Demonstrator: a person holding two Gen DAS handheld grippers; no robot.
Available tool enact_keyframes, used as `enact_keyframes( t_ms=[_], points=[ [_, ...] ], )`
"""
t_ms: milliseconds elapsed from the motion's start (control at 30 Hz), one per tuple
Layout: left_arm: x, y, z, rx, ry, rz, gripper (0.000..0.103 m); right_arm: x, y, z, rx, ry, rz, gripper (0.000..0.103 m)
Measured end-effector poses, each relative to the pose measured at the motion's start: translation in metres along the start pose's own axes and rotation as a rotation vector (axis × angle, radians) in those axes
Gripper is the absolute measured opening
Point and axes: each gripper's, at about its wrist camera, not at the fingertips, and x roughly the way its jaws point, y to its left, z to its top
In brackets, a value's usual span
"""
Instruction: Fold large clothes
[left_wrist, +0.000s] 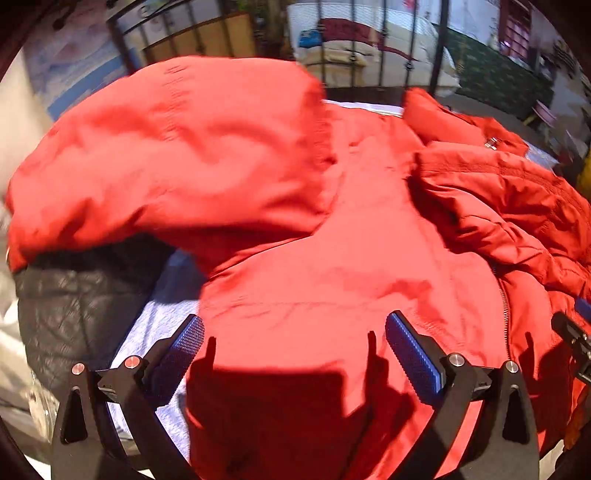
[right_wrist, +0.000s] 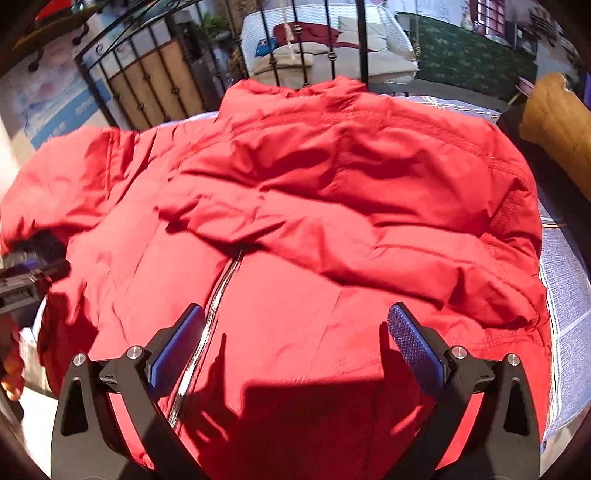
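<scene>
A large red padded jacket (left_wrist: 332, 236) lies spread on a bed with a pale blue sheet (left_wrist: 162, 317). Its left sleeve (left_wrist: 177, 147) is lifted or folded over, showing black quilted lining (left_wrist: 74, 295). In the right wrist view the jacket (right_wrist: 332, 206) shows its silver zipper (right_wrist: 210, 325) and a sleeve folded across the chest. My left gripper (left_wrist: 293, 332) is open, just above the jacket's lower hem. My right gripper (right_wrist: 295, 325) is open above the hem beside the zipper. Neither holds anything.
A black wrought-iron bed frame (right_wrist: 155, 77) stands behind the jacket. Beyond it are a white bench with cushions (right_wrist: 325, 44) and a green patterned cloth (right_wrist: 472, 55). A yellow-brown cushion (right_wrist: 557, 122) lies at the right. The other gripper shows at the left edge (right_wrist: 26, 284).
</scene>
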Motion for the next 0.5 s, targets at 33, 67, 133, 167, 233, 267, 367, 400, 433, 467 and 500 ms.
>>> enact_keyframes(
  t_ms=[33,67,133,167,233,267,367,400,433,467,500],
  points=[
    [-0.003,0.009,-0.003,-0.023,-0.004,0.008,0.097,0.0,0.001,-0.002,-0.002,0.006,0.003,0.098],
    [-0.005,0.019,-0.006,-0.05,-0.008,0.018,0.097,0.001,0.003,-0.006,-0.003,0.013,0.007,0.098],
    [-0.011,0.044,-0.012,-0.104,-0.019,0.026,0.097,0.004,0.002,-0.012,-0.003,0.026,0.01,0.098],
    [-0.014,0.055,-0.015,-0.134,-0.028,0.03,0.097,0.007,0.001,-0.016,0.001,0.041,0.009,0.098],
    [-0.019,0.081,-0.018,-0.195,-0.049,0.048,0.097,0.013,-0.002,-0.021,0.004,0.067,-0.003,0.098],
    [-0.021,0.091,-0.019,-0.218,-0.056,0.061,0.097,0.016,-0.002,-0.024,0.001,0.074,-0.016,0.098],
    [-0.03,0.132,-0.018,-0.294,-0.083,0.105,0.096,0.018,-0.003,-0.029,-0.009,0.08,-0.029,0.098],
    [-0.033,0.148,-0.017,-0.325,-0.094,0.11,0.096,0.019,-0.003,-0.03,-0.009,0.08,-0.032,0.098],
    [-0.037,0.163,-0.017,-0.357,-0.105,0.111,0.096,0.02,-0.004,-0.031,-0.007,0.078,-0.033,0.098],
    [-0.04,0.179,-0.014,-0.395,-0.117,0.113,0.096,0.02,-0.004,-0.032,-0.001,0.074,-0.034,0.098],
    [-0.042,0.195,-0.012,-0.434,-0.127,0.123,0.096,0.02,-0.004,-0.033,0.005,0.069,-0.034,0.098]
  ],
)
